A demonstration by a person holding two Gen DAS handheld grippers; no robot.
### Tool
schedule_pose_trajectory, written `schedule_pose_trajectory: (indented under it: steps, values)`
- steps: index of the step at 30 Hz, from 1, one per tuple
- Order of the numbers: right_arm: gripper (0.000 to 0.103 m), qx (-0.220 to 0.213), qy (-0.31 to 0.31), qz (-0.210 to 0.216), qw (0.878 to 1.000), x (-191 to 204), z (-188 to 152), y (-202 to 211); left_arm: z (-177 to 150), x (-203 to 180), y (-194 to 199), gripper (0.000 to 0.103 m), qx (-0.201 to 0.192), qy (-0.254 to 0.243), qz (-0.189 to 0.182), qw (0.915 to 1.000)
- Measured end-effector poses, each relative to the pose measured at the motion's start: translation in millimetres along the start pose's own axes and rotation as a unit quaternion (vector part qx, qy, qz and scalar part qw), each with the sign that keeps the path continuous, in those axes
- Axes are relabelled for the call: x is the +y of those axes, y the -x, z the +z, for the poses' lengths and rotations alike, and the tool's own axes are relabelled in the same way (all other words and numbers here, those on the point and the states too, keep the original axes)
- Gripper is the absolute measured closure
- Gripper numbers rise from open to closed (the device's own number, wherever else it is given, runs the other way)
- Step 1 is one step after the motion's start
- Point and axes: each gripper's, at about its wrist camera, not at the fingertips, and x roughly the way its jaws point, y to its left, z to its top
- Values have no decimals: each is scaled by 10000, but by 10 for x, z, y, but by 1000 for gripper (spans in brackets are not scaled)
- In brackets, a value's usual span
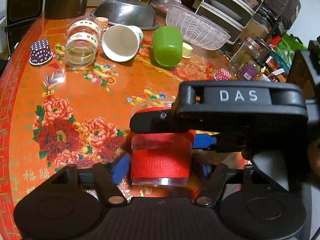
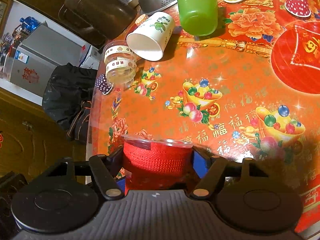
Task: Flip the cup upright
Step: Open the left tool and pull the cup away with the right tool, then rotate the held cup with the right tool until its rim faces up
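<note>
A clear plastic cup wrapped in red band (image 1: 160, 160) sits between the blue pads of my left gripper (image 1: 160, 164), which is shut on it. My right gripper (image 2: 158, 160) is also shut on the same cup (image 2: 156, 156), and its black body crosses the left wrist view over the cup (image 1: 220, 108). The cup's clear rim (image 2: 158, 140) points away from the right gripper. The cup is held just above the red and orange flowered table (image 1: 90, 100).
Further off lie a white paper cup (image 1: 121, 43) on its side, a green cup (image 1: 168, 46) tipped over, a clear banded cup (image 1: 82, 44) on its side, small dotted paper cups (image 1: 41, 52), a steel colander (image 1: 126, 13), a glass bowl (image 1: 196, 30) and jars (image 1: 246, 58).
</note>
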Motion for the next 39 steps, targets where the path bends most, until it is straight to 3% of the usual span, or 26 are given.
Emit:
schedule_pose_trajectory:
  steps: [1,5,11,15,20,26,39]
  values:
    - [33,-1,-8,8,10000,-2,1,1,-10,-6,5,18,14,-28,-4,10000]
    - [33,14,-19,23,10000,-7,10,-2,-78,-23,108,8,-122,-260,-25,9996]
    - [33,38,-14,38,10000,-21,6,5,-375,129,366,6,-27,-538,38,9985]
    - [33,50,11,23,10000,-17,-2,7,-532,333,725,5,-461,-411,-357,9975]
    - [33,53,58,-27,10000,1,18,-2,-590,574,1028,0,-1077,-259,-455,9928]
    - [33,-491,608,-287,9965,133,-87,105,-592,767,1168,0,-1601,-63,-399,9863]
    - [33,-1113,930,-603,9876,127,-164,335,-548,858,1030,0,-1508,45,-332,9880]
